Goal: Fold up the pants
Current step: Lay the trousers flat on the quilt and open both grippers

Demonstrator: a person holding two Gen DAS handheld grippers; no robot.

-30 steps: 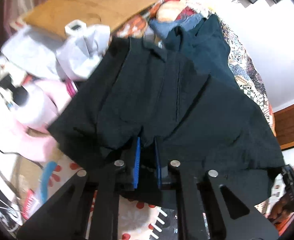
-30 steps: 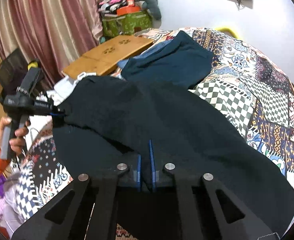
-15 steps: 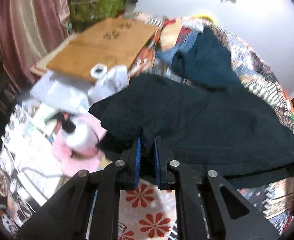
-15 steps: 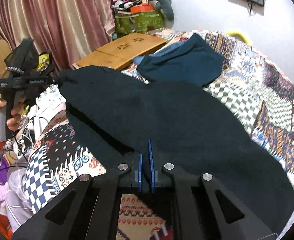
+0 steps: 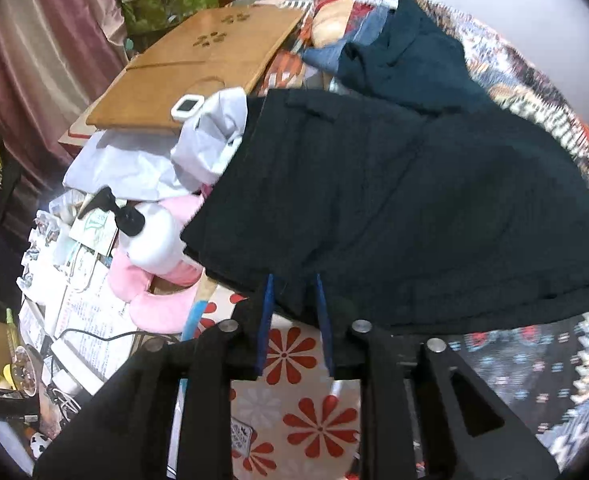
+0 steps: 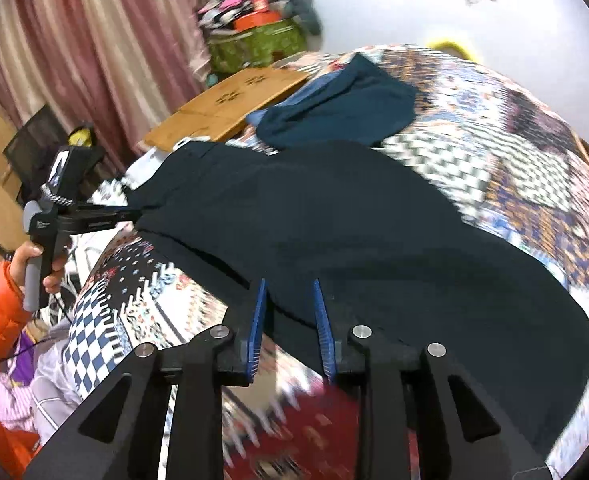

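The dark navy pants (image 5: 394, 208) lie folded over on the patterned bed quilt (image 6: 534, 184); they also show in the right wrist view (image 6: 354, 232). My left gripper (image 5: 292, 280) is open, its blue pads spread at the pants' near edge, the cloth lying between and over the tips. My right gripper (image 6: 288, 286) is open too, its pads apart at the near edge of the pants. In the right wrist view the left gripper (image 6: 106, 218) shows at the pants' left corner, held by a hand.
A teal garment (image 5: 414, 52) lies beyond the pants. A wooden lap table (image 5: 202, 60), white cloth (image 5: 142, 164), a white pump bottle (image 5: 150, 236), pink cloth and papers crowd the left side. Curtains (image 6: 94, 40) hang at the back left.
Both grippers have opened and let go of the pants. The pants, held up earlier, now lie on the bed. Both grippers have drawn back slightly.
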